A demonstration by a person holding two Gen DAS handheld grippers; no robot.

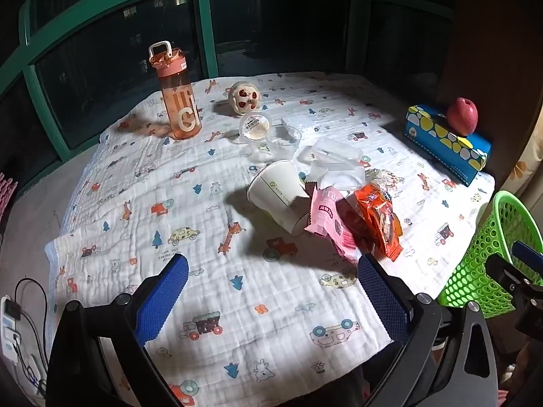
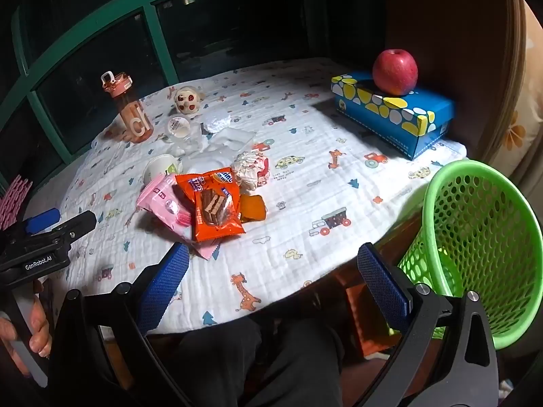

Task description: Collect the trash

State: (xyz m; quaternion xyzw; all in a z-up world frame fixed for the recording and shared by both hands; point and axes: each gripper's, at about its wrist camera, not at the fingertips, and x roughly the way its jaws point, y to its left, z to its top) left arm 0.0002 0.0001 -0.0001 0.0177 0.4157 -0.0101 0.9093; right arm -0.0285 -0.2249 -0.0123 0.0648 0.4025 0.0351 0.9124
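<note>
On my table I count one orange water bottle (image 1: 178,101), one apple (image 2: 395,72) and one blue box (image 2: 397,115). There is one paper cup (image 1: 278,200), one pink wrapper (image 2: 166,208), one orange snack packet (image 2: 212,203), one crumpled paper ball (image 2: 249,169) and one green basket (image 2: 482,237).

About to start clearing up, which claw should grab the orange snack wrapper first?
Probably the right claw: open, the orange wrapper lies just ahead, and the green basket is beside it.
</note>
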